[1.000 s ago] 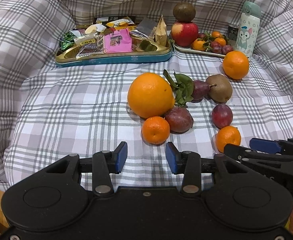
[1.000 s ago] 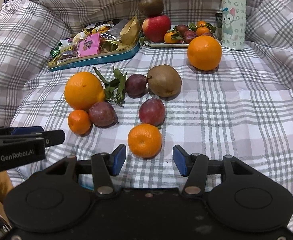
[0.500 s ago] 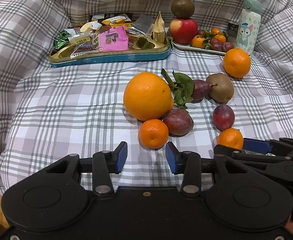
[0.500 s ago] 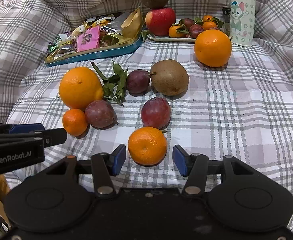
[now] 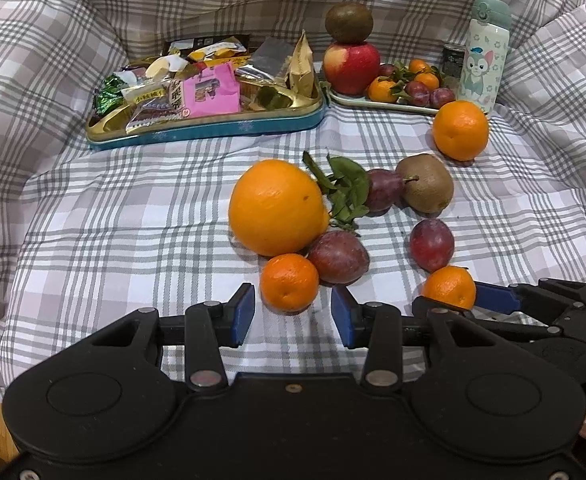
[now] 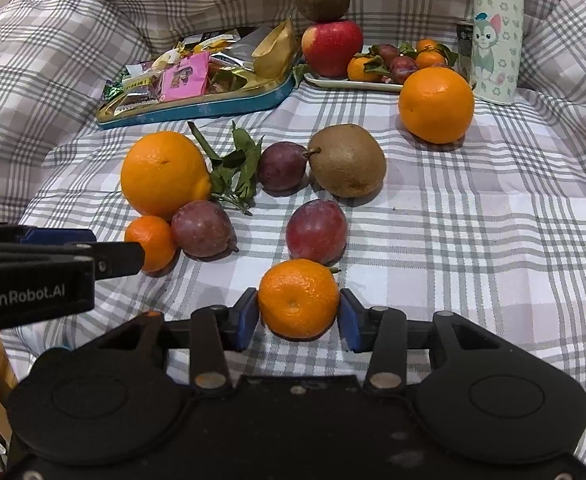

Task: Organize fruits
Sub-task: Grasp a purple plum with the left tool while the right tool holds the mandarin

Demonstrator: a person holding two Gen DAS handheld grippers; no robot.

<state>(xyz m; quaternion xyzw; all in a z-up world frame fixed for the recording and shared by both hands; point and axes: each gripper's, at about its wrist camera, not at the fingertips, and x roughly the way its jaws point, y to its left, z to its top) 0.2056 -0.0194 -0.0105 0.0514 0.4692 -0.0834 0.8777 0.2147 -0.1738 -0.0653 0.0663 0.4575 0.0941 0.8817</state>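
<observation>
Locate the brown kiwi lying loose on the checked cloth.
Right wrist view, centre: the brown kiwi lies beside a dark purple plum, behind a red plum.

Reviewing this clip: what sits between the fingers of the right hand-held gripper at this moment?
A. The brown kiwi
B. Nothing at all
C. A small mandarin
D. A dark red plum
C. In the right wrist view the right hand-held gripper has its blue pads pressed against both sides of a small mandarin, having just closed on it; the plum lies free on the cloth just beyond it.
</observation>
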